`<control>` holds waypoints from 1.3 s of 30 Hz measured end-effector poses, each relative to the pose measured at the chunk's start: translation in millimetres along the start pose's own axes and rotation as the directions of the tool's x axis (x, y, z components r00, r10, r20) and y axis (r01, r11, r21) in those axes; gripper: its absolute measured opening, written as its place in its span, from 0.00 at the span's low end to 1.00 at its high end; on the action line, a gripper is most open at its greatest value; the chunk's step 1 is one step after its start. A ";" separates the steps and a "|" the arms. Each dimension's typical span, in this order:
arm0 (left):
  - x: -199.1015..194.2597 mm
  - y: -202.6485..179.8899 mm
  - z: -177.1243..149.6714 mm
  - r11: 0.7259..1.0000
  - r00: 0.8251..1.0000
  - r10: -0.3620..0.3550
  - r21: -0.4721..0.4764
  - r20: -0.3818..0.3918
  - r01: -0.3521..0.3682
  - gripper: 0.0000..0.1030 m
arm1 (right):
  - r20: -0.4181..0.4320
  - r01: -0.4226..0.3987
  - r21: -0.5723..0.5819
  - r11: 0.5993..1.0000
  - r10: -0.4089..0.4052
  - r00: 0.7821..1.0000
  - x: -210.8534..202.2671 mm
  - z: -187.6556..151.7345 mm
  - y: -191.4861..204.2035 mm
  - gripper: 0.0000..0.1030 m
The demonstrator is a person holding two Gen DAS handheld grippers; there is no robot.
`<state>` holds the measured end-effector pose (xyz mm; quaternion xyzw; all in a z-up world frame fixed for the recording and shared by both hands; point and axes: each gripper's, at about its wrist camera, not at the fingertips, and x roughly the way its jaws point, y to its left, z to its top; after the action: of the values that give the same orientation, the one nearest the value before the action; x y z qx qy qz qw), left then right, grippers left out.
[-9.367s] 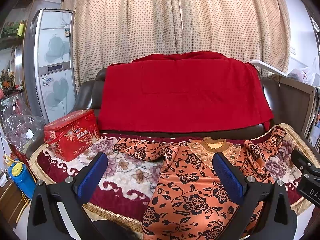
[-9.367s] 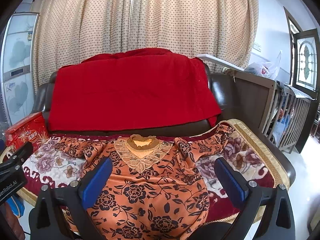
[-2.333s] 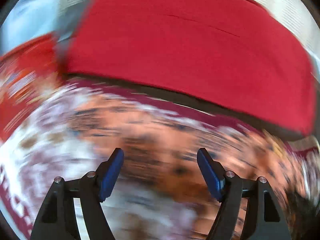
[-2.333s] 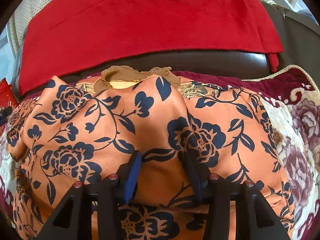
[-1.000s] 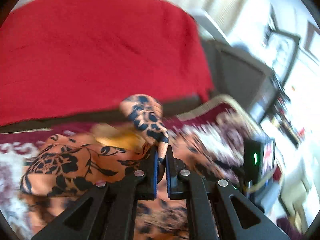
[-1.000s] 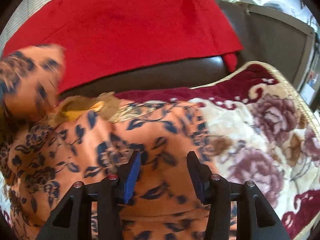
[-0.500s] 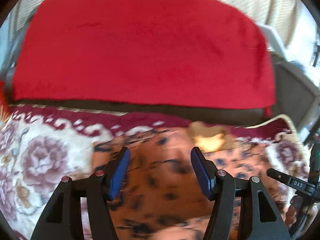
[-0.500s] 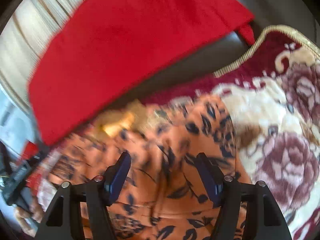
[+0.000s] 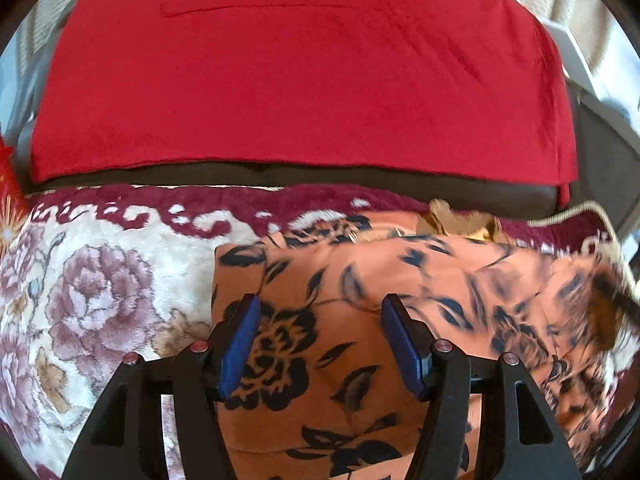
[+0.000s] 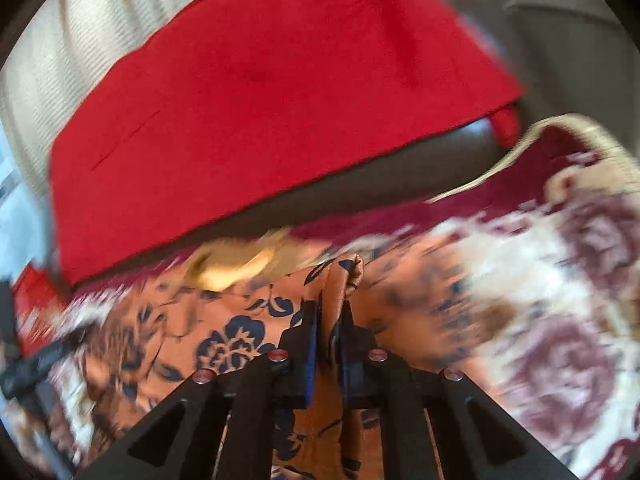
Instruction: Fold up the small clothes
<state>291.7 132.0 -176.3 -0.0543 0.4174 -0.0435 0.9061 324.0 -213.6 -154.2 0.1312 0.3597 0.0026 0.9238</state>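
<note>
An orange top with dark blue flowers [image 9: 360,288] lies on the sofa seat, its left side folded over into a straight edge, its tan collar [image 9: 460,222] at the back. My left gripper [image 9: 320,340] is open just above the folded part and holds nothing. My right gripper [image 10: 329,332] is shut on a pinched ridge of the top [image 10: 340,280] near its right side, in front of the collar [image 10: 236,264]. The right wrist view is blurred by motion.
A floral plush blanket [image 9: 100,280] covers the seat, and also shows in the right wrist view [image 10: 560,280]. A red cloth [image 9: 300,80] drapes over the dark sofa back. A red box edge [image 9: 8,184] shows at far left. Curtains hang behind.
My right gripper was open half a second ago and has shut on a fold of the top. My left gripper let go of the sleeve a second ago and stays open over the folded part.
</note>
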 end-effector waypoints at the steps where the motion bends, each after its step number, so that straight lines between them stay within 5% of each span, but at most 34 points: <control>1: 4.1 -7.1 -3.8 1.000 1.000 0.005 0.029 -0.014 -0.004 0.62 | 0.019 0.047 0.024 0.999 -0.047 0.999 -2.2 3.1 -9.8 0.09; 4: 18.7 -23.2 -14.1 0.993 0.997 0.052 0.111 -0.065 -0.044 0.62 | -0.050 0.153 0.111 0.982 -0.149 0.988 11.7 6.3 -44.1 0.08; 7: 20.0 -29.0 -17.8 0.986 0.996 0.078 0.153 -0.049 -0.070 0.62 | -0.183 0.128 0.178 0.976 -0.095 0.979 35.8 0.3 -65.0 0.11; 9: 15.7 -26.5 -15.0 0.989 0.996 0.072 0.132 -0.043 -0.065 0.62 | -0.146 0.134 0.183 0.974 -0.107 0.983 26.2 4.5 -64.2 0.11; 13: 2.8 -33.0 -12.9 0.994 0.999 0.026 0.109 0.024 -0.029 0.62 | 0.035 0.206 -0.025 0.978 -0.205 0.978 -8.2 11.3 -27.5 0.15; 19: 14.4 -59.5 -24.0 0.977 0.995 0.092 0.189 0.032 -0.096 0.75 | -0.096 0.137 -0.191 0.972 -0.157 0.983 23.1 -21.1 28.1 0.15; 22: 21.6 -51.9 -28.0 0.982 0.992 0.120 0.139 0.045 -0.125 0.91 | -0.167 0.171 -0.280 0.945 -0.223 0.960 43.1 -48.0 48.6 0.15; 26: 22.7 -43.5 -31.4 0.990 0.993 0.108 0.089 0.047 -0.112 0.98 | -0.057 0.302 -0.424 0.854 -0.359 0.932 46.5 -64.8 74.7 0.15; 32: 10.8 -33.4 -24.9 0.994 0.996 0.087 0.071 0.018 -0.088 0.98 | -0.018 0.355 -0.472 0.807 -0.412 0.911 54.5 -68.9 84.5 0.15; 37: -31.4 -21.5 -20.0 0.974 0.958 0.205 0.058 0.198 -0.220 0.98 | -0.014 0.364 -0.470 0.804 -0.420 0.908 56.4 -66.5 82.4 0.15; 39: -16.8 -25.0 -23.2 0.952 0.953 0.260 0.121 0.152 -0.280 0.98 | -0.012 0.366 -0.467 0.805 -0.419 0.908 57.7 -67.2 83.8 0.15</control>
<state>262.3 107.8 -175.3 0.0650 0.3547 0.0553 0.9311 329.5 -110.8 -219.5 -0.1659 0.4204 -0.0970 0.8867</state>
